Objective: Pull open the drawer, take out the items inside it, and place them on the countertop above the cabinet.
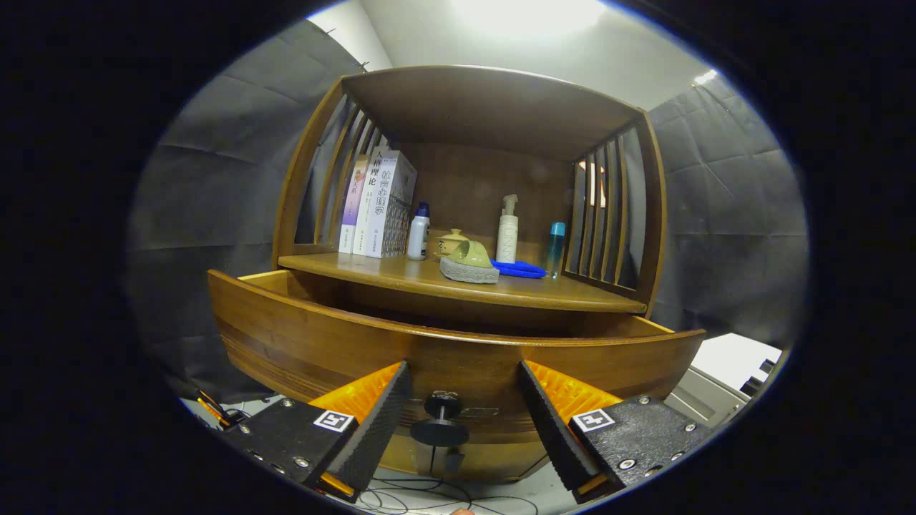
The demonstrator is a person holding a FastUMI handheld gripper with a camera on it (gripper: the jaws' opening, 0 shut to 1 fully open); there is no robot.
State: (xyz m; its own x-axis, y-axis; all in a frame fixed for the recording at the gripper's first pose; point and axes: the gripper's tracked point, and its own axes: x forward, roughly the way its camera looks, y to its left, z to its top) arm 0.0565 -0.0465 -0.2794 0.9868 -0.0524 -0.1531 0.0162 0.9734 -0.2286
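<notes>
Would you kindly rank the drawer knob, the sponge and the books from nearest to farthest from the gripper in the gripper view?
1. Knob: on the pulled-out drawer's front, between the open jaws of the gripper, untouched.
2. Sponge: beyond the drawer, near the countertop's front edge.
3. Books: farthest, upright at the countertop's back left.

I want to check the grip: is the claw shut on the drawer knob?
No, the claw is open, its fingers apart on either side of the knob.
</notes>
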